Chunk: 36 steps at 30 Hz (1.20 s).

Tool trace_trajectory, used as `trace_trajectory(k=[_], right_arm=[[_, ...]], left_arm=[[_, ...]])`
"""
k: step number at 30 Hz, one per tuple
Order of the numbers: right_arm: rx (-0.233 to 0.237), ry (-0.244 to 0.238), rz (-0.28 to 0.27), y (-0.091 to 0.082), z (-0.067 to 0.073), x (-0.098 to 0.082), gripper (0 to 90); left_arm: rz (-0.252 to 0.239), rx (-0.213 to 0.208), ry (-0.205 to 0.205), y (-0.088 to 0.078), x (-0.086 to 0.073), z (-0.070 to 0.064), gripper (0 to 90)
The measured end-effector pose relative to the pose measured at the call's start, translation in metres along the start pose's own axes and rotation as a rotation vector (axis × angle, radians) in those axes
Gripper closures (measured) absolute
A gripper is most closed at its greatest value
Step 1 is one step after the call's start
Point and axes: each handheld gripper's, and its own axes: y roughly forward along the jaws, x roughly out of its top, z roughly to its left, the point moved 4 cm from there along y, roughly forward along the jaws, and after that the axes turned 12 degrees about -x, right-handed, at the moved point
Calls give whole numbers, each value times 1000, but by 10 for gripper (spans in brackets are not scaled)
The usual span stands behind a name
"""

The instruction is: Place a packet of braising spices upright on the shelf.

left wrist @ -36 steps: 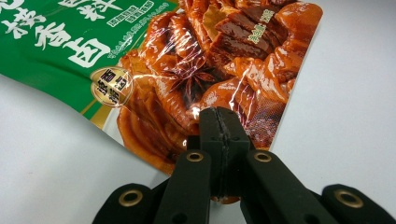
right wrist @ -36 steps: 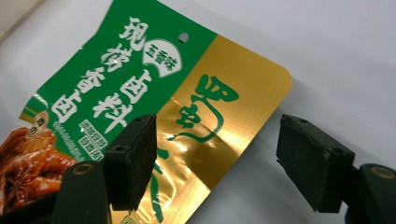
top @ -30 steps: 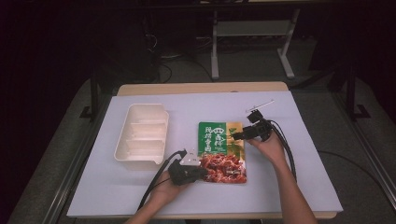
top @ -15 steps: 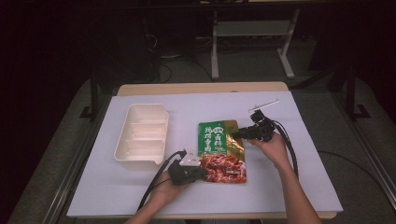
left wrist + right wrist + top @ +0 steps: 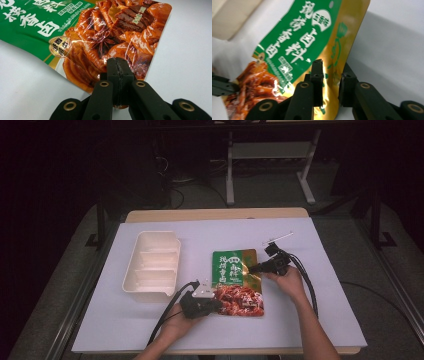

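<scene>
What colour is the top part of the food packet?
Green with white writing and a gold edge on the packet, clearest in the right gripper view.

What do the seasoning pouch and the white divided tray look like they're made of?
Seasoning pouch: likely glossy plastic-foil laminate; it shows glare, creases and a metallic gold edge. Divided tray: probably matte, cream moulded plastic or pulp; the look leaves it open.

The pouch [image 5: 237,282] lies on the table [image 5: 330,320], near its middle. To the pouch's left, just apart from it, sits my tray [image 5: 151,265]. My left gripper [image 5: 216,305] meets the pouch's near left corner, its jaws closed on that edge. My right gripper [image 5: 251,268] straddles the pouch's right edge, farther back, jaws parted around it.
</scene>
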Motion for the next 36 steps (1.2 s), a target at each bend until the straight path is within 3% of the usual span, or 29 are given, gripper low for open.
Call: trace_trajectory(k=[6,9,10,12,21,25,33,36], right_arm=[[-5,-22,-6,-1,4,0,882],[4,-40,-17,-4,6,1,877],[34,-47,-27,-6,8,2,817],[41,-50,-16,-4,9,1,790],[73,-11,10,5,6,0,836],[50,-27,10,7,8,0,877],[41,-63,-45,-6,15,5,890],[68,-56,-73,-15,17,8,890]], left_arm=[[1,0,-1,0,0,0,898],[0,1,0,0,0,0,898],[-1,1,0,0,0,0,898],[-2,2,-2,0,0,0,898],[-5,-2,-8,0,0,0,897],[-6,-3,-9,0,0,1,897],[-5,43,12,-2,0,-2,872],[-36,29,6,-8,1,-4,841]])
